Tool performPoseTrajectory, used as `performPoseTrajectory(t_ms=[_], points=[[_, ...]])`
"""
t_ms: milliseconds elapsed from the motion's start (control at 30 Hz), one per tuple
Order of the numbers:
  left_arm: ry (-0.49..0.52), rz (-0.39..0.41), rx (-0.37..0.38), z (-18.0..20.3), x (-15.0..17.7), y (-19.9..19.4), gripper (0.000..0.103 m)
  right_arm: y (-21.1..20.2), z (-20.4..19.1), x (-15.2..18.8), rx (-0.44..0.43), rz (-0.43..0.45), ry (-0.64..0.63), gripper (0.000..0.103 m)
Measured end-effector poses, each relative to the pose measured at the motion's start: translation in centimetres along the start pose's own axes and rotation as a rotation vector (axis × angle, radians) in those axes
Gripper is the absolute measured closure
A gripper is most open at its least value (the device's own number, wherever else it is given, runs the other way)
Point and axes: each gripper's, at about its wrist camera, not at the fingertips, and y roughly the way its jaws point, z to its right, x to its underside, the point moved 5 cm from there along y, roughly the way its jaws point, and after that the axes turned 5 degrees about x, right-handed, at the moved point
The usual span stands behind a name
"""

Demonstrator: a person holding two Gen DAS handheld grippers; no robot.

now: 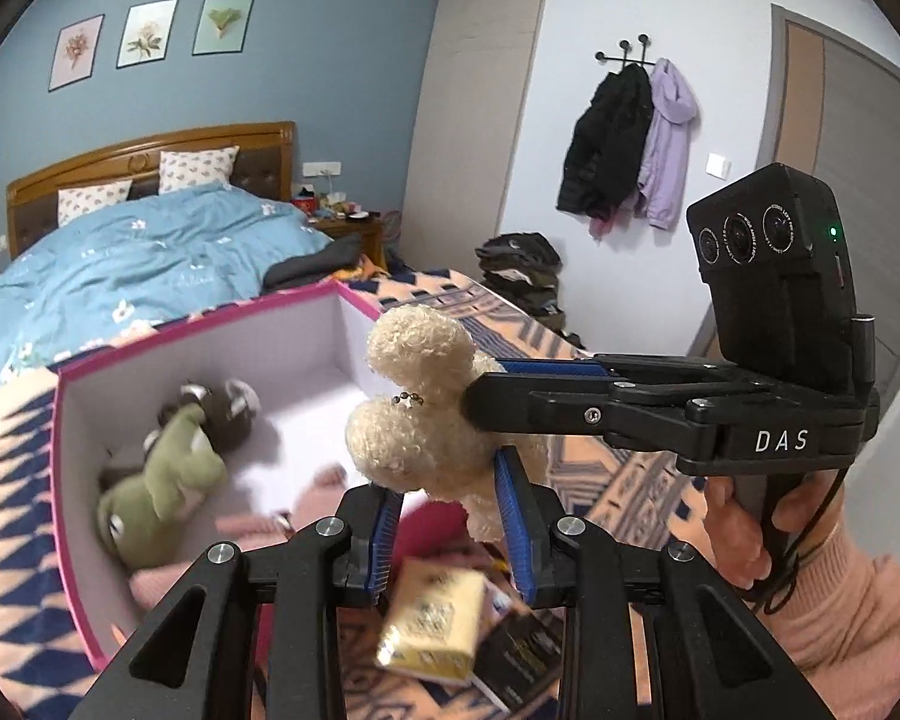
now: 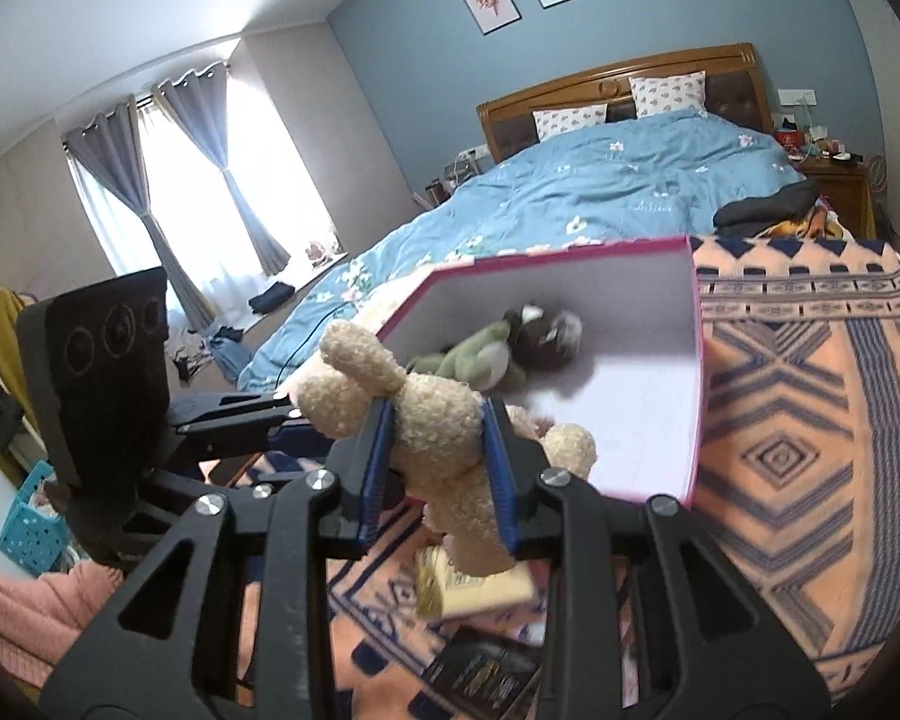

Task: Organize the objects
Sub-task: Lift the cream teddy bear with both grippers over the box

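Left gripper (image 1: 450, 525) fingers clamped on cream plush dog (image 1: 426, 414); right gripper (image 2: 438, 468) fingers clamped on same toy, sharing its floppy weight. Held above patterned blanket (image 2: 810, 420), beside pink-rimmed box (image 1: 210, 324) holding green plush (image 1: 156, 480), presumably bound there.

We can't read the yellow packet (image 1: 432, 624): blurred, print illegible. Dark booklet (image 2: 480, 672) beside it is partly behind gripper frame, text too small. Cream plush (image 2: 444, 432) hides pt of the pink box (image 2: 699, 360) floor. Brown toy (image 2: 546, 330) is smeared, shape unclear to us.
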Motion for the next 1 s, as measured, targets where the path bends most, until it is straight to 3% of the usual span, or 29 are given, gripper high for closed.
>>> performPoseTrajectory(t_ms=[267, 633, 700, 733, 800, 900, 1000], points=[[-0.035, -0.038, -0.037, -3.3, -2.6, 3.1, 0.073, 3.0, 2.4, -3.0, 0.036, 0.006, 0.027, 0.070], [-0.113, -0.121, -0.151, -8.6, -5.1, 8.8, 0.073, 8.4, 7.0, -5.7, 0.119, -0.042, 0.123, 0.070], [-0.159, -0.151, -0.206, -10.3, -5.3, 9.9, 0.068, 9.5, 8.2, -6.1, 0.166, -0.052, 0.140, 0.068], [-0.176, -0.173, -0.232, -11.0, -5.3, 10.4, 0.060, 10.0, 8.7, -6.2, 0.192, -0.057, 0.145, 0.068], [-0.223, -0.201, -0.308, -12.7, -4.9, 10.9, 0.059, 10.9, 10.1, -6.4, 0.239, -0.070, 0.174, 0.068], [-0.262, -0.185, -0.249, -12.8, -4.6, 10.3, 0.058, 11.4, 11.7, -6.4, 0.253, -0.078, 0.234, 0.068], [-0.187, -0.166, -0.293, -12.0, -4.4, 9.4, 0.052, 10.6, 11.0, -6.3, 0.238, -0.059, 0.204, 0.068]])
